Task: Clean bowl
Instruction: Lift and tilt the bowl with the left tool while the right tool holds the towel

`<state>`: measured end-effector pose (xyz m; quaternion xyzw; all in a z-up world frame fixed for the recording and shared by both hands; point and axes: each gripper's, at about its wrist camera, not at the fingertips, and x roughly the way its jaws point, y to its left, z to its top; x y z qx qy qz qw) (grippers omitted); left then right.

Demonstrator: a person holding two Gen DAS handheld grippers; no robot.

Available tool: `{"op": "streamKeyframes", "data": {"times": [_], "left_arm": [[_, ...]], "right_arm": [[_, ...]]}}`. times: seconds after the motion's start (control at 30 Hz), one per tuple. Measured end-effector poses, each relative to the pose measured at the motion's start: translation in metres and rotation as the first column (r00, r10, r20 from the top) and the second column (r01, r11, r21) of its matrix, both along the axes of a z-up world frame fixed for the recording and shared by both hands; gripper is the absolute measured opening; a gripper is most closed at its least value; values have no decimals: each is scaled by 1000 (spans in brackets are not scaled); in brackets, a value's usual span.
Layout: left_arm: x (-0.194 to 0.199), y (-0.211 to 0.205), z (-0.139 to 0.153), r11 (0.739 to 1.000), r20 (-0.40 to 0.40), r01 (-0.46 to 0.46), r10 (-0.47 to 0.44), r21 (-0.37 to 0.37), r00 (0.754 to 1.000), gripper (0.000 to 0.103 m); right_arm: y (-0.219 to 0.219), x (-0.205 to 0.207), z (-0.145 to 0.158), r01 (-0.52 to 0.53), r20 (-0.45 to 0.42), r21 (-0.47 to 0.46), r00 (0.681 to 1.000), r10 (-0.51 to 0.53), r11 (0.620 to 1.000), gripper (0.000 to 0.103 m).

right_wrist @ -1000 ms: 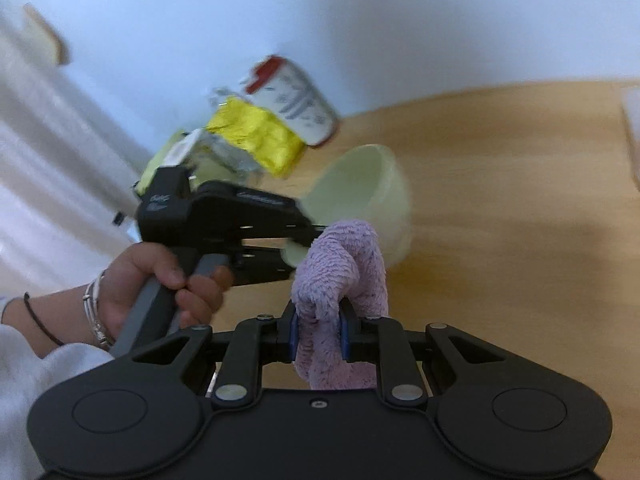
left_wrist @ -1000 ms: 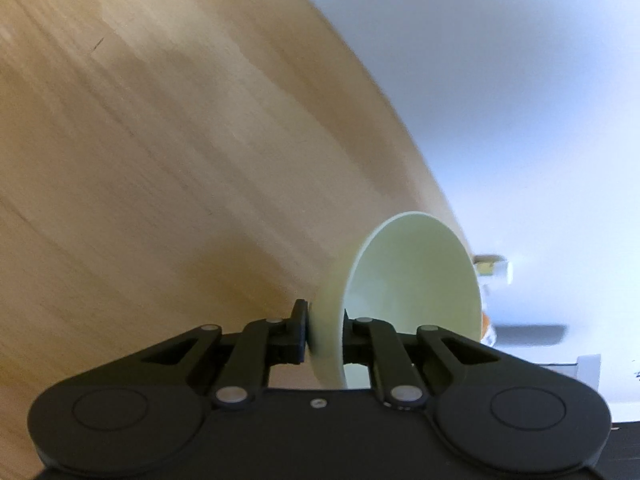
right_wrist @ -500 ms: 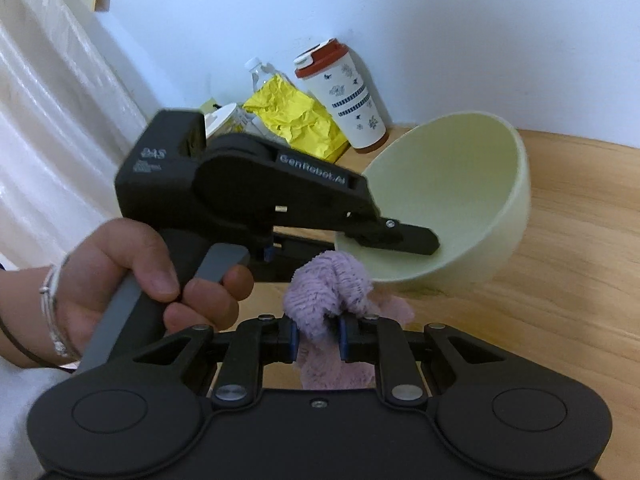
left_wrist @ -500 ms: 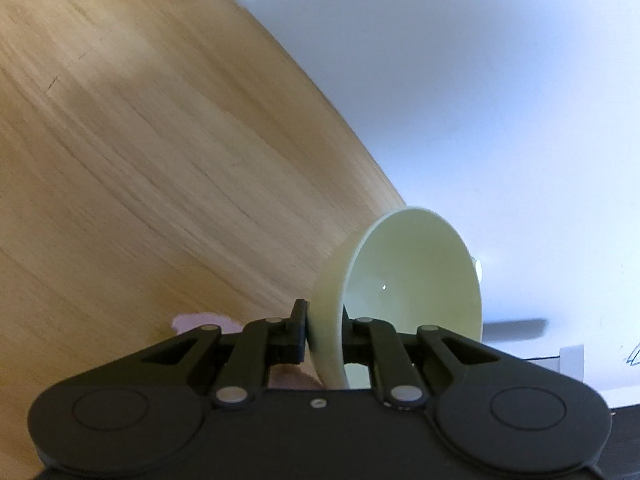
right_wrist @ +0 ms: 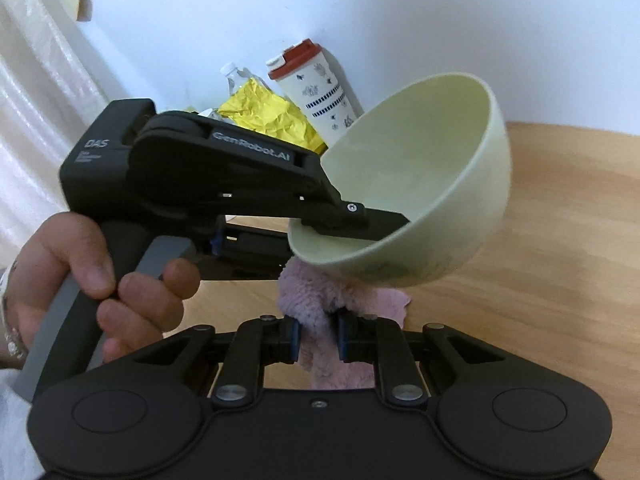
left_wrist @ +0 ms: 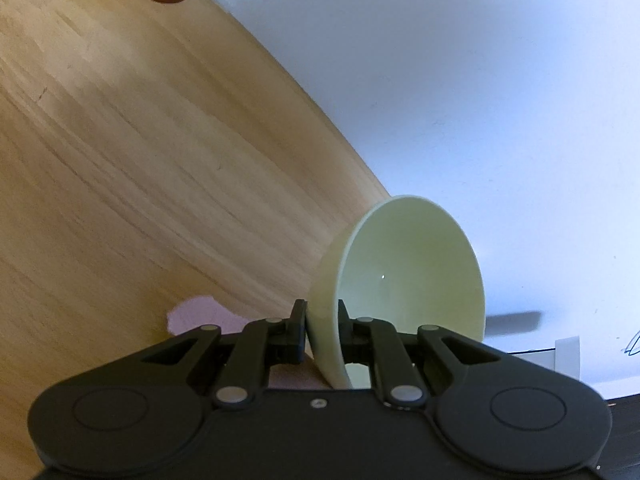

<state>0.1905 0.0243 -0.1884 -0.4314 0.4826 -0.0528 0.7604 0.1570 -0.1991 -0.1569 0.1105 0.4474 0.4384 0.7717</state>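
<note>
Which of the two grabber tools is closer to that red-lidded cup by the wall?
Left. The left gripper, jaws clamped on the bowl rim, sits between the camera and the red-lidded cup. The right gripper, holding the pink cloth, is behind and below it, farther away.

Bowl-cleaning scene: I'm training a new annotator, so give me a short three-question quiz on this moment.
1. True or false: the left gripper pinches the bowl by its rim.
2. What does the right gripper hold? A) sponge B) pink cloth C) brush
3. Fill in: the cloth sits ___ the bowl's underside, not inside it.

Key: 1 true; 2 B; 3 against.
</note>
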Motion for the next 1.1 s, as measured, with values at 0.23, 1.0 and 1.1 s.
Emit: {"op": "streamKeyframes", "data": {"times": [0.23, 1.0, 1.1], "left_arm": [[-3, 3, 5, 1000, 8, 2, -2, 21, 1000, 11], [-19, 6, 32, 997, 1, 77, -77, 30, 997, 12], [-17, 1, 28, 996, 6, 85, -85, 41, 996, 12]], "right_arm": [[-25, -9, 21, 27, 25, 5, 999, -27, 1000, 19], [-21, 11, 5, -45, 73, -122, 996, 55, 991, 19], [-19, 13, 1, -52, 80, -133, 995, 63, 990, 19]]}}
